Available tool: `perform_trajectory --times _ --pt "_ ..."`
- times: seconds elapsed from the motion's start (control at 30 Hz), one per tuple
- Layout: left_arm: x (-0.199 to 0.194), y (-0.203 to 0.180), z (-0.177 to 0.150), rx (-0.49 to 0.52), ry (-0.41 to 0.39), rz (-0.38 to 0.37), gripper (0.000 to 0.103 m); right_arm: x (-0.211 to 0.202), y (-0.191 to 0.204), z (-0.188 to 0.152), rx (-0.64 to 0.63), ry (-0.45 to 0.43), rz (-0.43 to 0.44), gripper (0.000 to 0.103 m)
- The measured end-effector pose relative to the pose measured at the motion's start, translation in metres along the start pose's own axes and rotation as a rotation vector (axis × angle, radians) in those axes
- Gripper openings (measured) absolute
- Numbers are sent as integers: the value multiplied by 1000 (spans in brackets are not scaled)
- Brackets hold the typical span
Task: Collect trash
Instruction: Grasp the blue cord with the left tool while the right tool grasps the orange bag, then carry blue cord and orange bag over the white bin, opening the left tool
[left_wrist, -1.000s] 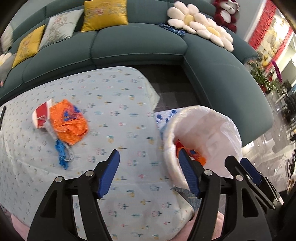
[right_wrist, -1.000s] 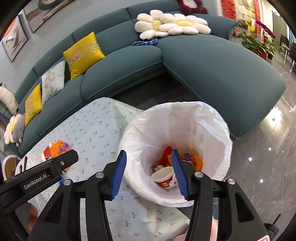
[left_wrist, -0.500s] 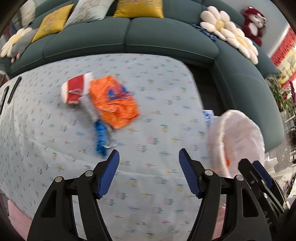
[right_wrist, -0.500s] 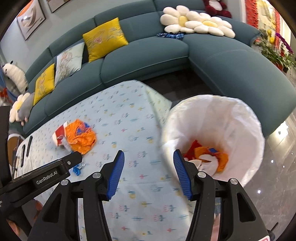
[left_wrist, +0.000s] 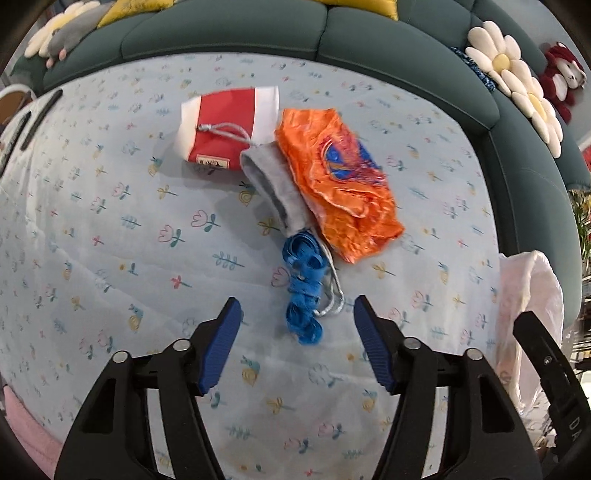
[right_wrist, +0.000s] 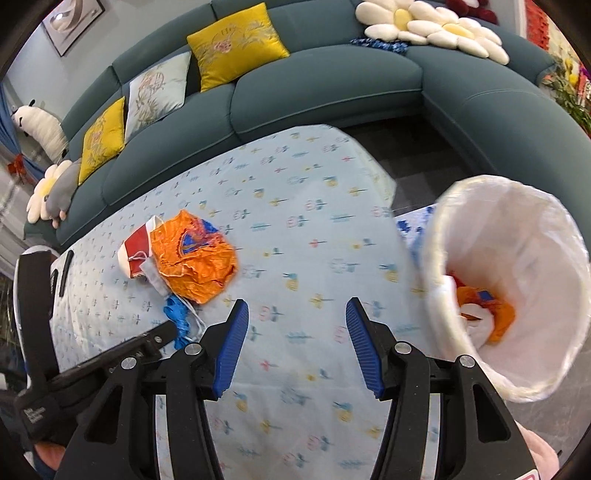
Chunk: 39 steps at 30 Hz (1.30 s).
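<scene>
Ahead of the left claw (left_wrist: 297, 325) on the table (left_wrist: 110, 229), a ribbon coil (left_wrist: 304, 291) lay nearest, a pouch (left_wrist: 275, 184) and wrapper (left_wrist: 343, 184) beyond, a carton (left_wrist: 225, 125) farthest, a lined bin (left_wrist: 528, 302) off right.

Left gripper (left_wrist: 298, 319) pointing steeply down, black arms spreading from the bottom of its own view, blue ribbed pads (left_wrist: 221, 345) facing inward. Jaws closing, partly apart, pressing on nothing. Seen again low on the left of the right wrist view (right_wrist: 162, 334), as a black arm reaching in from that side.

Right gripper (right_wrist: 297, 319) angled down, less steeply. Jaws partly apart, nothing gripped between the blue pads (right_wrist: 364, 349). One black arm of it showing at the lower right of the left wrist view.

Pink sleeve (left_wrist: 29, 424) at the lower left edge of the left wrist view.
</scene>
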<state>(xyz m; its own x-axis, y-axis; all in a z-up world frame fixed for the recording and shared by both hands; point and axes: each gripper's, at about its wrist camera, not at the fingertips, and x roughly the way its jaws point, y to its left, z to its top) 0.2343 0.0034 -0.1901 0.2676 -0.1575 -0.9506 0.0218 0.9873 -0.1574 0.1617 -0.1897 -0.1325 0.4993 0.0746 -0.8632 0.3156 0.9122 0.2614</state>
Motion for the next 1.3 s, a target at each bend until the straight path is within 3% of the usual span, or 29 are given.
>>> perform_trajectory --times 0.1,0.3,0.63,0.8,0.87,0.93,1.07,1.1,1.3 --pt "10 0 4 0 16 -3 52 18 15 7 -19 24 7 54" --pt "28 8 8 -17 58 -52 20 50 46 21 -67 63 17 54" --pt "20 58 10 -161 39 -94 17 85 90 37 -99 94 47 54" --pt "17 78 14 -190 29 -79 17 109 106 37 -110 129 42 53" --pt "15 83 16 -197 26 -74 17 117 107 34 -107 154 45 48" --pt "14 86 17 -197 19 -65 17 124 106 29 -96 182 59 31" --pt "10 90 21 -195 8 -55 17 126 103 18 -100 186 65 25" --pt "8 91 21 -201 7 -59 17 124 102 17 -101 184 70 17" --pt "-4 79 18 -192 -6 -74 17 103 98 11 -112 162 81 10"
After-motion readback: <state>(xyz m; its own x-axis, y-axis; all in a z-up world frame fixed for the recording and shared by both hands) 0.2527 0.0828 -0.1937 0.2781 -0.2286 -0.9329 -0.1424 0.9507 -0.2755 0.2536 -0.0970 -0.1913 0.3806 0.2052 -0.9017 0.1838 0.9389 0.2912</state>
